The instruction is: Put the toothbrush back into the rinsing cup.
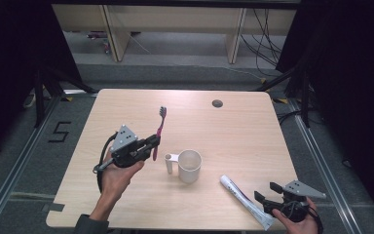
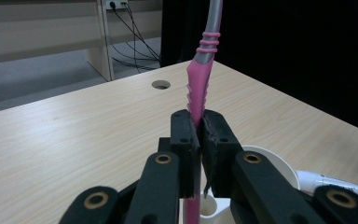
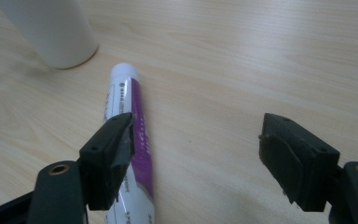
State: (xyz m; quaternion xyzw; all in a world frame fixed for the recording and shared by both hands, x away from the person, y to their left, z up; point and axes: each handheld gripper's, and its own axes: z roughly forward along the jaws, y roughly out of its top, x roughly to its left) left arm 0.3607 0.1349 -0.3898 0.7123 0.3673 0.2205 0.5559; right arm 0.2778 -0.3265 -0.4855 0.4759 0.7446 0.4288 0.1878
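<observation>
Left tongs [image 1: 155,142] held above the counter [image 1: 126,204], over its left half, clenched on a pink toothbrush [image 1: 158,131]. Brush stands near upright, bristle head up and leaning toward the counter's far edge; the tongs pinch the lower part of the handle. In the left gripper view the two black jaws press flat against the pink handle [image 2: 196,100] from both sides, grey neck running out of the top of that view.

White cup [image 1: 189,165] stands upright near the middle of the counter, closer to the near edge, handle toward the left tongs. Toothbrush's lower end hangs just beside the cup's handle, apart from it.

Toothpaste tube [image 1: 246,201], white with purple band, lies flat near the near right corner, one end pointing toward the cup.

Right tongs [image 1: 264,192] low at the near right corner, released, jaws wide apart. In the right gripper view one jaw sits over the tube [image 3: 129,121]; the other stands over bare wood, nothing gripped.
</observation>
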